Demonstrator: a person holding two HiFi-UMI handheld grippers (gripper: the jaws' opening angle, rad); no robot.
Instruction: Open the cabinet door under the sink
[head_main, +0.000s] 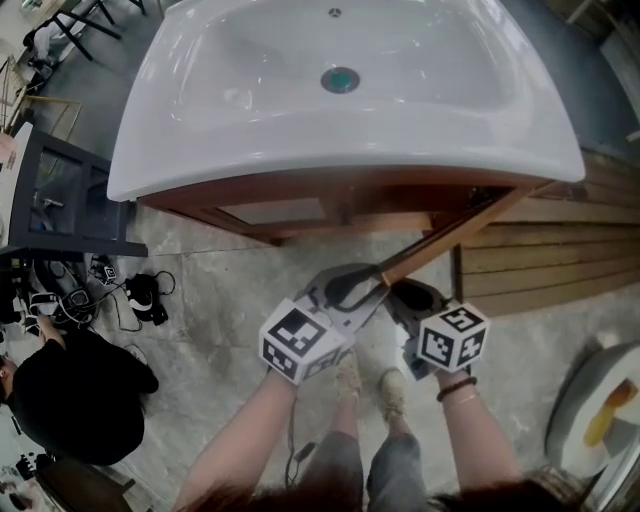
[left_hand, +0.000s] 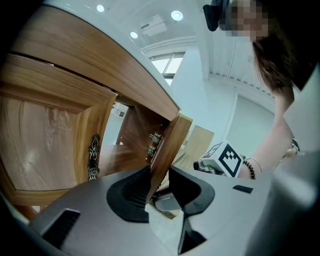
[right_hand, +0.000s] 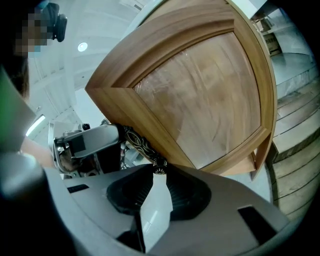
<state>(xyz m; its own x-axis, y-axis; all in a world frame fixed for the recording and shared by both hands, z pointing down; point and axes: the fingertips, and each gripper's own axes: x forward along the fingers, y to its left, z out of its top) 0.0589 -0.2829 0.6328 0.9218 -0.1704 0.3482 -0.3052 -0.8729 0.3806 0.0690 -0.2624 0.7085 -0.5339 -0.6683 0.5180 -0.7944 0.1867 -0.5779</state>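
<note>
**Right cabinet door held open below the washbasin, both grippers on it**

**Head view.** A white washbasin (head_main: 250, 90) with a dark drain (head_main: 340, 79) sits on a wooden cabinet (head_main: 300, 195). The right-hand cabinet door (head_main: 455, 235) stands swung out from under the washbasin's right front corner and is seen edge-on, running diagonally toward the person. The left gripper (head_main: 365, 285) meets the door's free end and the right gripper (head_main: 405, 292) sits just beside it, both in front of the washbasin. The left-hand door (head_main: 270, 212) lies flat below the washbasin's front rim. Wooden planks (head_main: 540, 260) lie to the right of the washbasin, and a person in black (head_main: 60, 390) crouches at the lower left.

**Left gripper view.** The left gripper's (left_hand: 159, 175) jaws stand wide and are closed over the free edge of the cabinet door (left_hand: 170, 140), with one pad on each face of the panel. Hinges (left_hand: 154, 142) show inside the cabinet, behind the open door. The left-hand door (left_hand: 40, 140) is shut and carries an ornate dark pull (left_hand: 94, 156). The right gripper's marker cube (left_hand: 227, 157) appears beyond the open door, next to a wrist with a bead bracelet (left_hand: 250, 167).

**Right gripper view.** The framed front of the cabinet door (right_hand: 210, 100) fills the upper picture. Its ornate door handle (right_hand: 142, 145) runs down the door's near stile. The right gripper's (right_hand: 159, 182) jaws are set at a middling width, and the handle's rounded lower end is pinched between their tips. The left gripper (right_hand: 90, 142) is visible just past the door's edge.
</note>
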